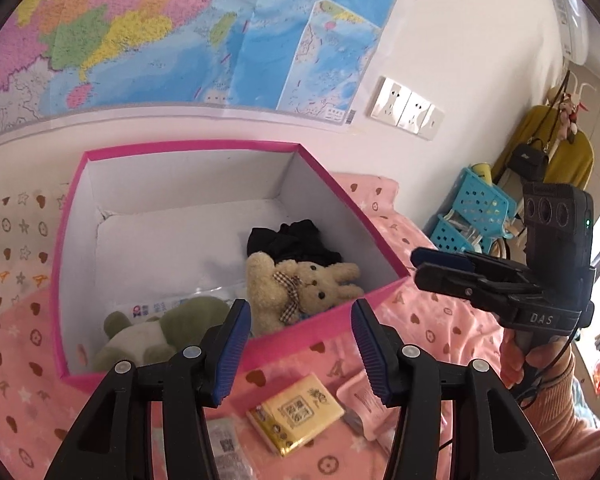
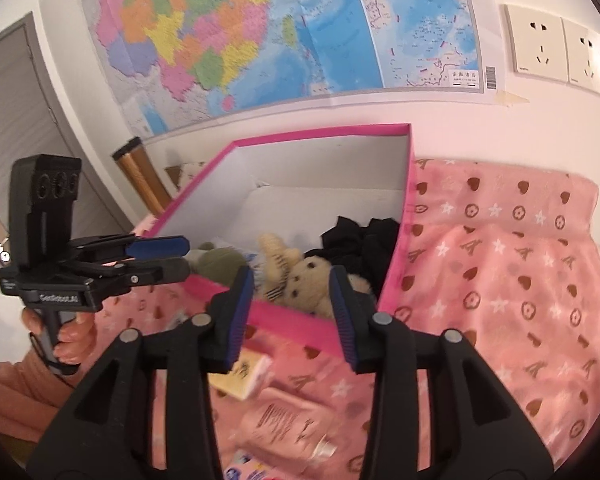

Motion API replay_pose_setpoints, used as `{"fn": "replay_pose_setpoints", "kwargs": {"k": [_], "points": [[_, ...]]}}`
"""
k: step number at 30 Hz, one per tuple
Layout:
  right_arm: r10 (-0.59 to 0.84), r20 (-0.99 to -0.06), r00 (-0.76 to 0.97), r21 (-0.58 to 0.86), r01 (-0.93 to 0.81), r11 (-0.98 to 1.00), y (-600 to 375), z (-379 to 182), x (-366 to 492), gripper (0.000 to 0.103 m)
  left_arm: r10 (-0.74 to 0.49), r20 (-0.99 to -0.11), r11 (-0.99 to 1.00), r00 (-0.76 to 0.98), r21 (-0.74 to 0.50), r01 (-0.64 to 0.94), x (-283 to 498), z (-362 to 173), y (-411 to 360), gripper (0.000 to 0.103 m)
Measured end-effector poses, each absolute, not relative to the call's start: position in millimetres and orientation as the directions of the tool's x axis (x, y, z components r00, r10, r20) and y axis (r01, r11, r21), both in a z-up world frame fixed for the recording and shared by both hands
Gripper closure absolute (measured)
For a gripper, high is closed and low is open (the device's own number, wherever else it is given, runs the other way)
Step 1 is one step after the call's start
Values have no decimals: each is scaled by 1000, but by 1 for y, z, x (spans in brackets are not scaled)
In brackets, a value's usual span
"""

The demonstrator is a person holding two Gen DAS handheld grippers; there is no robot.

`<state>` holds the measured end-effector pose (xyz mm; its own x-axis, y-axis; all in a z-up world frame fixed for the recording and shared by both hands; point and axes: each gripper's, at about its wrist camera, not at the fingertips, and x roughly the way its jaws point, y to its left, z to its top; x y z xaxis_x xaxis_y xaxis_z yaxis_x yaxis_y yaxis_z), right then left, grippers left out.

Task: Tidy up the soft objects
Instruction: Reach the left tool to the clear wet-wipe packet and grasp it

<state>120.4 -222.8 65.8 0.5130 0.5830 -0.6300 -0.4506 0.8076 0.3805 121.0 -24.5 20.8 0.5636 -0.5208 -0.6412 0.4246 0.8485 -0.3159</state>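
A pink-rimmed box (image 1: 188, 148) (image 2: 320, 133) stands on the pink bedspread. Inside lie a beige plush bunny (image 1: 300, 284) (image 2: 300, 276), a green and white plush (image 1: 156, 332) (image 2: 216, 260), a black cloth (image 1: 292, 240) (image 2: 360, 240) and a plastic pack (image 1: 160, 304). My left gripper (image 1: 300, 344) is open and empty, above the box's near wall. My right gripper (image 2: 292, 312) is open and empty, just before the box's near edge. Each gripper also shows in the other view, the right one (image 1: 424, 266) and the left one (image 2: 180, 258), jaws apart.
On the bedspread in front of the box lie a yellow tissue pack (image 1: 296, 412) (image 2: 244, 376), a pink packet (image 1: 360, 400) (image 2: 284, 424) and a white packet (image 1: 228, 448). A map (image 1: 180, 32) and wall sockets (image 1: 404, 108) are behind. Blue baskets (image 1: 472, 208) stand at the right.
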Motion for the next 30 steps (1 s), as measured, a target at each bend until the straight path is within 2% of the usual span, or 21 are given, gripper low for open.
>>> {"fn": "replay_pose_setpoints", "kwargs": {"k": [2,6,12,18,25,26,30], "points": [[598,-622,506,391,-461,797,-223,67,110,56,-519,-637,851,570,-317,420,111,20,-17,45],[625,-617,477,412,-481,774,-221,64,91,54,-490,-653,869,578,-316,379,95,8,1,44],[664,-629,405,448,-509,735,-203,48,73,54,-441,-719,897,537,-336,287,80,-29,30,44],[725,-638,260,494,-584,644,-154,28,57,54,-404,-777,915,482,-344,213,68,-66,49,44],[731,-672,118,534,-606,589,-104,-3,48,54,-405,-809,914,426,-344,216,57,-89,48,43],[724,-680,119,524,-611,593,-98,-4,50,54,-411,-807,911,424,-345,228,55,-88,47,40],[699,-699,149,481,-626,614,-86,-2,66,54,-414,-806,908,422,-336,249,53,-89,44,39]]}}
